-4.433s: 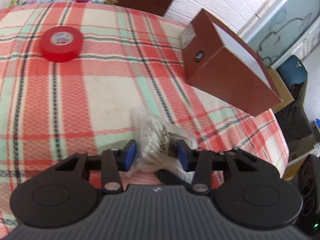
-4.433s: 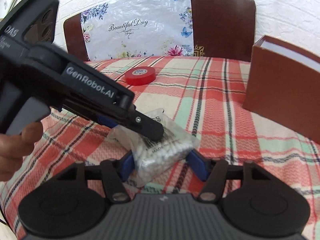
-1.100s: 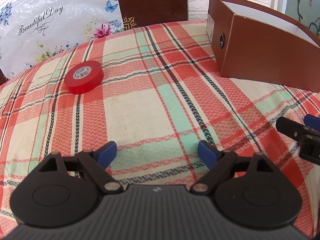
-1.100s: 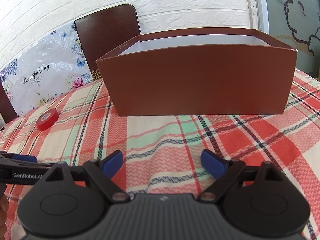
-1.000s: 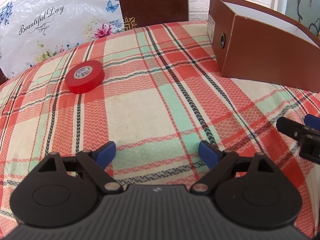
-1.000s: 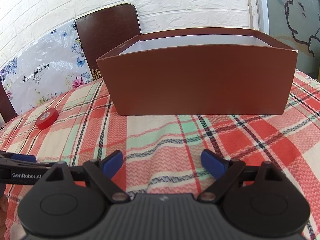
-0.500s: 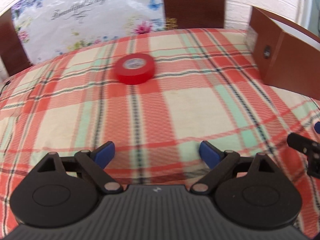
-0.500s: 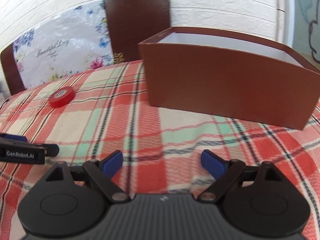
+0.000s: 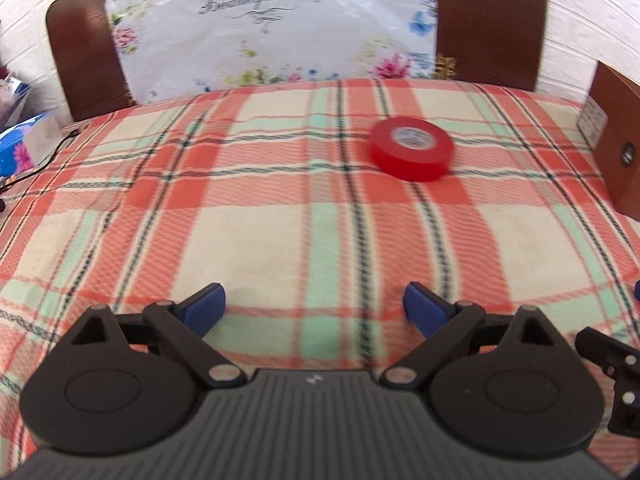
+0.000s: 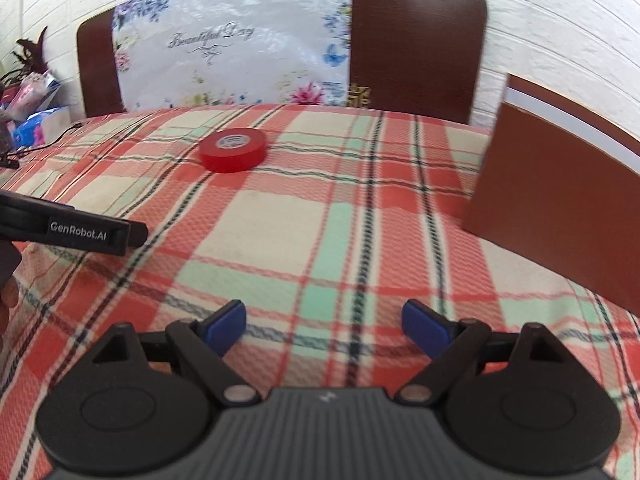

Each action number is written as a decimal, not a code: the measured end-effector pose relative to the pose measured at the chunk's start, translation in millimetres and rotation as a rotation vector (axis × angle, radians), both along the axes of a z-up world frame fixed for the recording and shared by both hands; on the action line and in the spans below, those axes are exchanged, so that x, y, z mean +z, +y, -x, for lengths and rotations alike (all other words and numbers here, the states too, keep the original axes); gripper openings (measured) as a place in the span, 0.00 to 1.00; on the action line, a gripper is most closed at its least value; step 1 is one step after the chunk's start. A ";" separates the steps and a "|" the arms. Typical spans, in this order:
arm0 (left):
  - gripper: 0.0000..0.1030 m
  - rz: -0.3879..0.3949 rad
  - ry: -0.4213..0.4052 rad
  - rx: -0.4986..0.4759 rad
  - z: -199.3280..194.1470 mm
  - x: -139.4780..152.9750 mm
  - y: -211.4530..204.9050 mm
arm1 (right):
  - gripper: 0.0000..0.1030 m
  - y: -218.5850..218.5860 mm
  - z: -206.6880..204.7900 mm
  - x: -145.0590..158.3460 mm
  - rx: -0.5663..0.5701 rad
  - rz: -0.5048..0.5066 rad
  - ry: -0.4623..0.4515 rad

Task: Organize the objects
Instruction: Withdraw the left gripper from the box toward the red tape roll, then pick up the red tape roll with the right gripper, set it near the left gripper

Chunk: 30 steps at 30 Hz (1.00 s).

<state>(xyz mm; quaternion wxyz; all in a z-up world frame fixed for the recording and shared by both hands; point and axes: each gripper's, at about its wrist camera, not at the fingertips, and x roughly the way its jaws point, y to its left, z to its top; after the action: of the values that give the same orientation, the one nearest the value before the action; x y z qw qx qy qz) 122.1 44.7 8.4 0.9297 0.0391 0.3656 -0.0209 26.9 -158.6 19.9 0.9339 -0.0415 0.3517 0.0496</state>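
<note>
A red roll of tape (image 9: 413, 153) lies flat on the plaid tablecloth (image 9: 280, 232), ahead and to the right of my left gripper (image 9: 315, 309). That gripper's jaws are opening and nothing is between them. In the right wrist view the same tape (image 10: 233, 155) sits ahead and to the left of my right gripper (image 10: 323, 326), which is open and empty. A brown cardboard box (image 10: 560, 216) stands at the right; its end with a round hole shows at the right edge of the left wrist view (image 9: 616, 148). What is inside the box is hidden.
Two brown chair backs (image 10: 416, 40) and a flowered plastic bag (image 10: 224, 56) stand behind the table's far edge. A black cable (image 9: 36, 168) and blue packets (image 9: 20, 140) lie at the far left. The left tool's arm (image 10: 80, 232) reaches in from the left, the right tool's tip (image 9: 612, 364) from the right.
Both grippers have swung to the left: the box slid to the right edge of each view and the red tape moved toward the middle. The left jaws stand slightly wider.
</note>
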 end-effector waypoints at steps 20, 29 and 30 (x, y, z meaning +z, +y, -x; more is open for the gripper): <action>1.00 0.056 -0.106 0.131 -14.3 -10.0 59.0 | 0.92 70.1 -109.3 -4.3 0.106 0.022 -0.043; 1.00 0.048 -0.115 0.137 -16.4 -11.3 57.4 | 0.91 101.7 -163.3 -5.4 0.117 0.070 -0.076; 1.00 0.046 -0.114 0.137 -16.6 -11.4 57.4 | 0.83 101.9 -168.6 -5.4 0.127 0.062 -0.066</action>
<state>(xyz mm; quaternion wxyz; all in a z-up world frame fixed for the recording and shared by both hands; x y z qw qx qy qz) 138.7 102.0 -3.0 0.9490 -0.0065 0.3132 0.0367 195.5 -56.7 14.6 0.9383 -0.0943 0.3185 0.0964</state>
